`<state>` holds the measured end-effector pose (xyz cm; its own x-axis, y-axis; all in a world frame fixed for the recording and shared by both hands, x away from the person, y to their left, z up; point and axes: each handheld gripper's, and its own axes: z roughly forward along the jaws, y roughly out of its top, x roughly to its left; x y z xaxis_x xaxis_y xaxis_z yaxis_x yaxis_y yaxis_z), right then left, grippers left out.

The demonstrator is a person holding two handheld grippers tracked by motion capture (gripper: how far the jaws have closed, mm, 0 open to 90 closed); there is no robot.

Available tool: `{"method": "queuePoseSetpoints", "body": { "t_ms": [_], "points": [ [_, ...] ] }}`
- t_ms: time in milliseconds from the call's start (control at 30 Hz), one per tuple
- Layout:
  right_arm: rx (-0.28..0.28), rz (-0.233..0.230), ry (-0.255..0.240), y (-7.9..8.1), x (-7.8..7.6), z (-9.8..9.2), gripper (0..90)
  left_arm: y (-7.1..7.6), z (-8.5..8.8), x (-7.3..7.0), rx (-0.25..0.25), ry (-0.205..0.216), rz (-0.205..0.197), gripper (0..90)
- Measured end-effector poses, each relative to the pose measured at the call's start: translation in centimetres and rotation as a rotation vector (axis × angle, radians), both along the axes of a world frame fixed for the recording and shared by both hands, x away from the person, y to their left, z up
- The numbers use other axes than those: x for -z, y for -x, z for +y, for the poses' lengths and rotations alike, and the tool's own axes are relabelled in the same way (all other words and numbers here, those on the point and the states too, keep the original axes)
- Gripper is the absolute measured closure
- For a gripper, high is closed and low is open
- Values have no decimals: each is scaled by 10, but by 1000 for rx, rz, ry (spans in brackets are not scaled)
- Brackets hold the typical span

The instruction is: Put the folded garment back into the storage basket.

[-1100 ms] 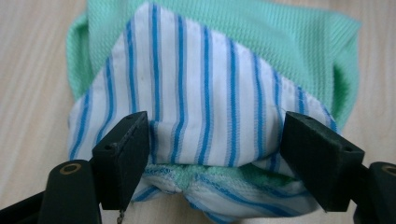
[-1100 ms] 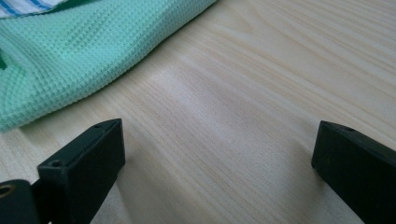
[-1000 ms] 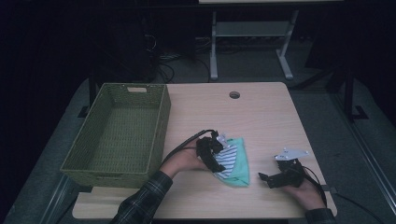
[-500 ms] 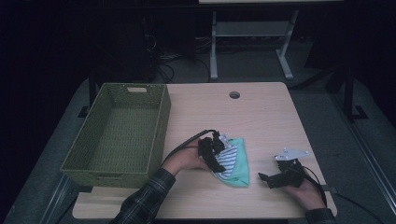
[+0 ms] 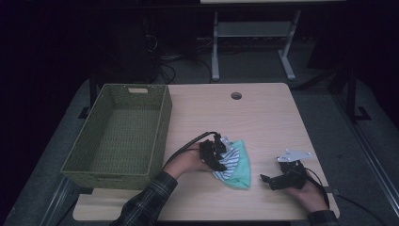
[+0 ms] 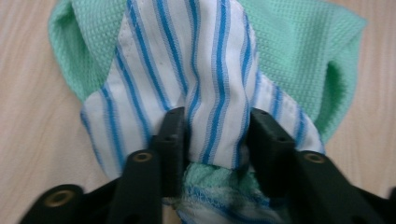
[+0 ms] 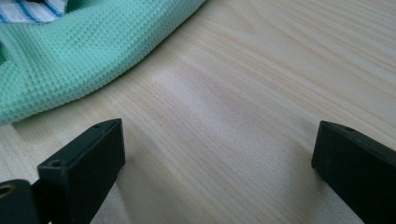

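Left gripper [image 5: 222, 157] clamped on a raised fold of the white cloth with blue stripes [image 6: 196, 88]; right gripper [image 5: 273, 181] released over bare table.

The jaws of the left gripper have just been closing, and the striped fold is pinched between them. The striped cloth lies on top of a mint-green waffle-weave cloth [image 5: 242, 169]; both rest near the front of the light wooden table [image 5: 244, 122], between the two hands. The right gripper sits low just to the right of the green cloth, jaws wide apart with nothing between them, only wood grain showing. A green woven rectangular basket [image 5: 117, 136] stands along the left edge of the table, just beside the left forearm in its plaid sleeve [image 5: 146, 202]. A round cable hole [image 5: 236, 95] lies near the far edge, well apart from the cloths.
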<state>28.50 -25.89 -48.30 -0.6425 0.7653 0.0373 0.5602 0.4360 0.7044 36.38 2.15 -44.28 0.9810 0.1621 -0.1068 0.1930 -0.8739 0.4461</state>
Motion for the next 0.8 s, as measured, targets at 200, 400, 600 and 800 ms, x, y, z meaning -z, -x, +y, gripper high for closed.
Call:
{"method": "queuePoseSetpoints", "body": {
  "t_ms": [200,400,600,800],
  "points": [
    [-2,-1,2,0,0,0,24,1,0,0,-14,2,15,703],
    [0,1,0,0,0,0,23,0,-1,-2,-41,-5,31,730],
    [-1,0,1,0,0,0,23,1,0,-8,-68,1,22,733],
    [-1,-1,1,0,0,0,23,2,4,-16,-86,30,23,733]
  ]
}}
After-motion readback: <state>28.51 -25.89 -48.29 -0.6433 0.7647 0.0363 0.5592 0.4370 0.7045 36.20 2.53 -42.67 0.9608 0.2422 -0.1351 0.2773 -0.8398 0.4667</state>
